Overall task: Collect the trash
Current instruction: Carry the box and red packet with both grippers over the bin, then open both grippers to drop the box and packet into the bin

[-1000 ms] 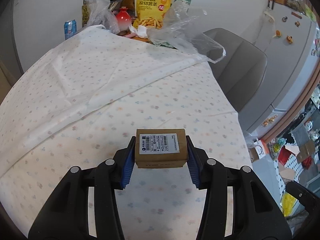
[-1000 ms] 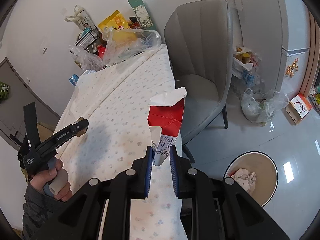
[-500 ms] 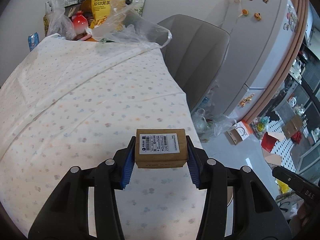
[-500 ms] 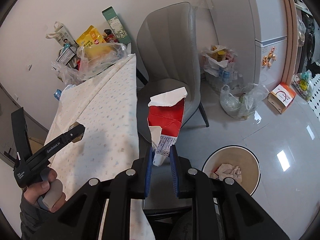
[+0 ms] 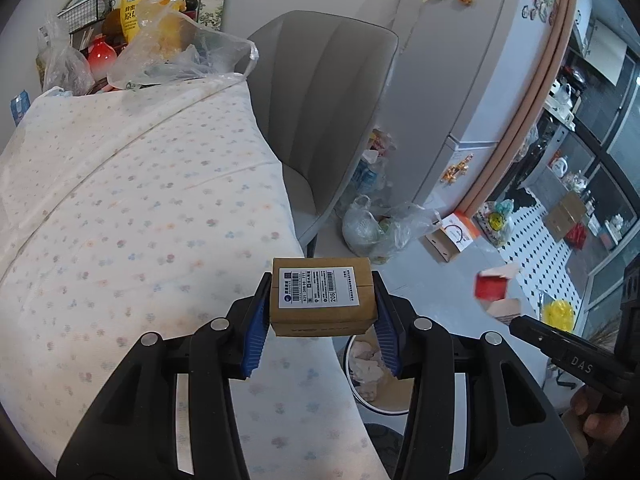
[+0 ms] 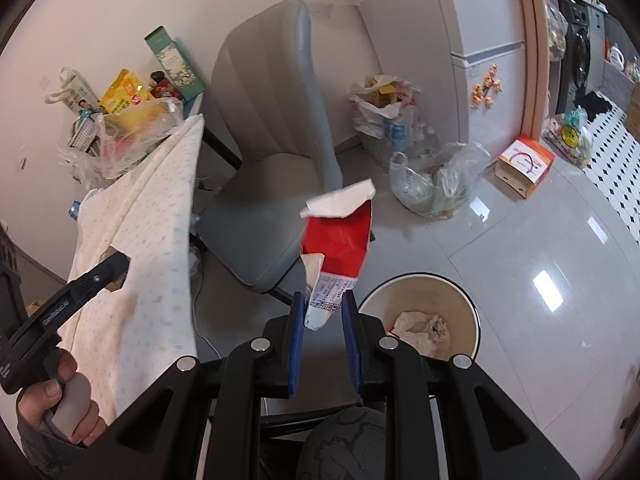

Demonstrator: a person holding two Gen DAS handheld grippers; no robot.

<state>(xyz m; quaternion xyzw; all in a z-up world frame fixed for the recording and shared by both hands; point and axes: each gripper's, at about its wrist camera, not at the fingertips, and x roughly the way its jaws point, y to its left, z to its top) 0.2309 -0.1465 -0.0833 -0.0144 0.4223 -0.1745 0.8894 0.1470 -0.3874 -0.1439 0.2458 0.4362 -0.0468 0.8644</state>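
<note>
Cardboard box point(image 5: 323, 297) with a white shipping label, clamped at frame centre in the left wrist view between the blue-padded fingers point(image 5: 256, 334) of the left gripper point(image 5: 322, 320); the fingers are spread only to the width of the box and press on its two side faces. The box hangs over the right-hand edge of the floral-clothed tabletop point(image 5: 132, 216), with the rim of the waste bin point(image 5: 362, 364) visible just below it. In the right wrist view, the right gripper point(image 6: 323, 334) has its fingers point(image 6: 297, 344) parted wider than the torn red-and-white carton point(image 6: 338, 248), whose printed lower end sits in the gap between them; whether either pad touches it cannot be told. The carton stands tilted above and left of the round bin point(image 6: 420, 322), which holds crumpled paper. A grey chair point(image 6: 272, 184) occupies mid-frame, with clear plastic bags point(image 6: 436, 184) on the floor at centre right.
</note>
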